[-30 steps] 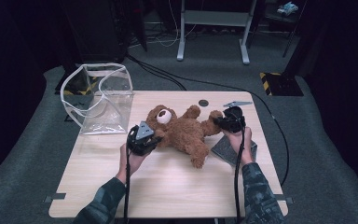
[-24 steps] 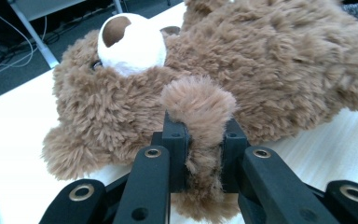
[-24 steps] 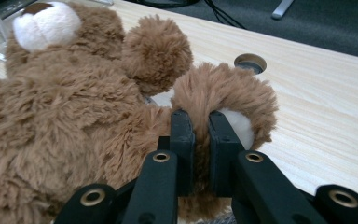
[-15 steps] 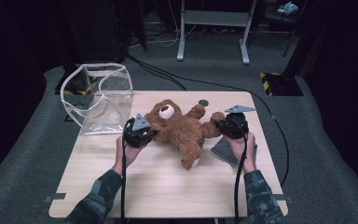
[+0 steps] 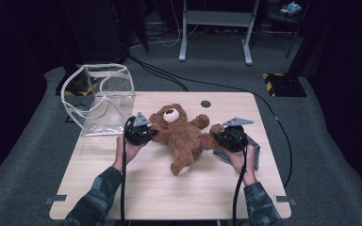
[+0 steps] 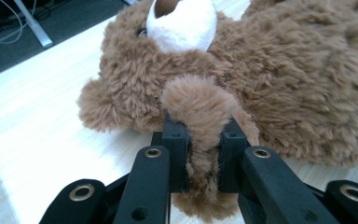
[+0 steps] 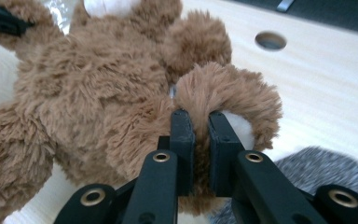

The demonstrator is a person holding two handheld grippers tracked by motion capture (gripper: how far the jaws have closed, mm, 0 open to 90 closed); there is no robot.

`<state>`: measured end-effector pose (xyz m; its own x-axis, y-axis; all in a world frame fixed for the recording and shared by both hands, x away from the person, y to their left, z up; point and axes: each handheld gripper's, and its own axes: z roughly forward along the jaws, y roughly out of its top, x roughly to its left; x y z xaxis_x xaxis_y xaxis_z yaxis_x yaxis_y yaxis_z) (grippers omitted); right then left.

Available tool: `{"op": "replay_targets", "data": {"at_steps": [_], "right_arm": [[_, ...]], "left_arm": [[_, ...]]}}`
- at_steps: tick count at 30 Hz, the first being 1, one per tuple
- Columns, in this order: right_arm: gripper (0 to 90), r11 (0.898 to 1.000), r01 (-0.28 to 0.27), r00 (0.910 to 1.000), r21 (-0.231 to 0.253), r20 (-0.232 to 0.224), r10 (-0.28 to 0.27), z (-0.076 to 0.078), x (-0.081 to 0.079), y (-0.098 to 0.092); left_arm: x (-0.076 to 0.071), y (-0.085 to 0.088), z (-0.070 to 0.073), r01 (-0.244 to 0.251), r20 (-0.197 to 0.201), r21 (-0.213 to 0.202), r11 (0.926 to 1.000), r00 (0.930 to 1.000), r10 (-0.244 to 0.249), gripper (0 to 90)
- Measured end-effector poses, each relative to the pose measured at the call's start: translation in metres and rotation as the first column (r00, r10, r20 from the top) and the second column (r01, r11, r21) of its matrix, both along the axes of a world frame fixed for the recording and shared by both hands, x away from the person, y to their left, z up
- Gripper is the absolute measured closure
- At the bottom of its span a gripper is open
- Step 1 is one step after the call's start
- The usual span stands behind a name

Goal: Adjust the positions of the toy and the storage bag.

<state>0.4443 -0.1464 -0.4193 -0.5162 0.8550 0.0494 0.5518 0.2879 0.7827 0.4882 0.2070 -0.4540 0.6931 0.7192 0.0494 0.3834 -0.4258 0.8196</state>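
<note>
1. On the pale wooden bench a brown teddy bear lies on its back near the middle, its head toward the far edge and its white muzzle facing up.
2. At the bear's left side, the left gripper is clamped on one of its arms; in the left gripper view the two black jaws squeeze the fluffy limb between them, the paw end bulging just above them.
3. At the other side, the right gripper is closed on a foot of the bear; in the right gripper view the jaws pinch the fur beside a white sole patch.
4. Each gripper is held by a hand in a camouflage sleeve, with a black cable trailing back toward the near edge.
5. A clear plastic bag with white trim stands open at the bench's far left corner, near the left gripper.
6. A grey cloth lies under the right hand.
7. A round hole sits in the bench near the far edge.
</note>
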Motion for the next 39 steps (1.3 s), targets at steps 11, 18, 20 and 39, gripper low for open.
{"op": "replay_targets", "data": {"at_steps": [11,18,20,39], "right_arm": [[56.7,0.998,-0.058,0.9941,0.002,-0.091,0.058,-0.012,0.008,-0.004],[21.7,0.998,-0.067,0.9909,-0.001,-0.117,0.066,0.002,0.029,-0.013],[16.3,0.997,-0.072,0.9903,-0.005,-0.120,0.070,0.004,0.037,-0.012],[31.9,0.986,-0.159,0.9732,-0.042,-0.174,0.150,0.004,0.098,0.041]], "left_arm": [[0.005,0.005,-0.008,-0.020,-0.080,-0.026,0.9995,0.9966,0.018,58.4],[0.002,0.004,-0.011,-0.046,-0.143,-0.084,0.9954,0.9891,0.034,30.4],[0.000,0.001,-0.011,-0.044,-0.138,-0.073,0.9964,0.9899,0.034,28.9],[-0.002,0.004,-0.026,-0.067,-0.214,-0.085,0.9941,0.9756,0.048,54.4]]}}
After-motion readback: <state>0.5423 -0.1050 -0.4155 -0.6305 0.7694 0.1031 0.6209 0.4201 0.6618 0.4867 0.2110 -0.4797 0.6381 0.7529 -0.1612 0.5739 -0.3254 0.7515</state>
